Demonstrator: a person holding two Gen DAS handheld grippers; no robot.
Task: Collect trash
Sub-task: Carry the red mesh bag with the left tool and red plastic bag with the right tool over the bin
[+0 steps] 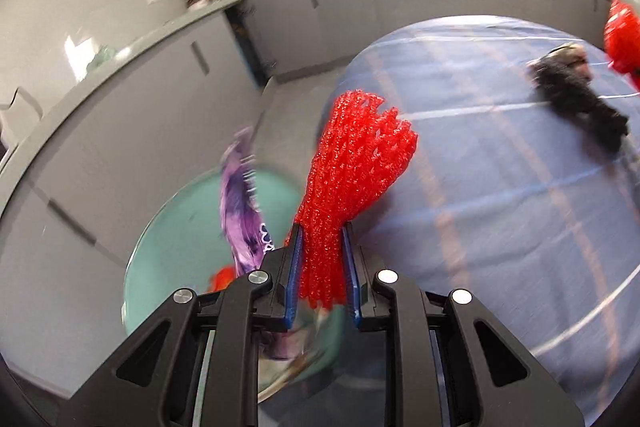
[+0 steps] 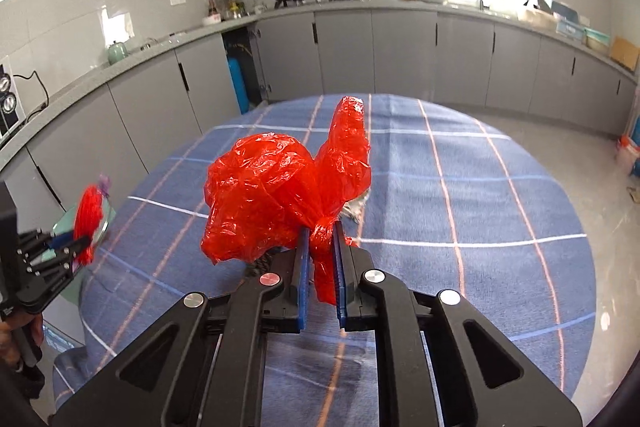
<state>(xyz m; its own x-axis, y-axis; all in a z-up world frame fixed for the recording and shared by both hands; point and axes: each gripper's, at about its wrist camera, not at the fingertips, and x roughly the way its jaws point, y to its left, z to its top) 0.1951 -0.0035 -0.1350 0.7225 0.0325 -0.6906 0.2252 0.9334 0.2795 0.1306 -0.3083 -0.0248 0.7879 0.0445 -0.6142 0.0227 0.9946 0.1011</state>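
My left gripper [image 1: 321, 231] is shut on a red foam net sleeve [image 1: 352, 163], held above the rim of a teal bin [image 1: 180, 227] beside the table. A purple wrapper [image 1: 240, 211] sticks up out of the bin, with something orange under it. My right gripper [image 2: 320, 227] is shut on the knotted neck of a red plastic bag [image 2: 272, 191], held above the blue checked tablecloth [image 2: 460, 195]. The left gripper with the net [image 2: 86, 219] also shows at the left edge of the right wrist view. The red bag [image 1: 622, 35] shows at the right edge of the left wrist view.
A dark crumpled piece [image 1: 576, 95] lies on the cloth [image 1: 480, 187] near the red bag; part of it shows under the bag in the right wrist view. Grey kitchen cabinets [image 2: 344, 51] with a cluttered counter run behind the round table. Floor lies to the right.
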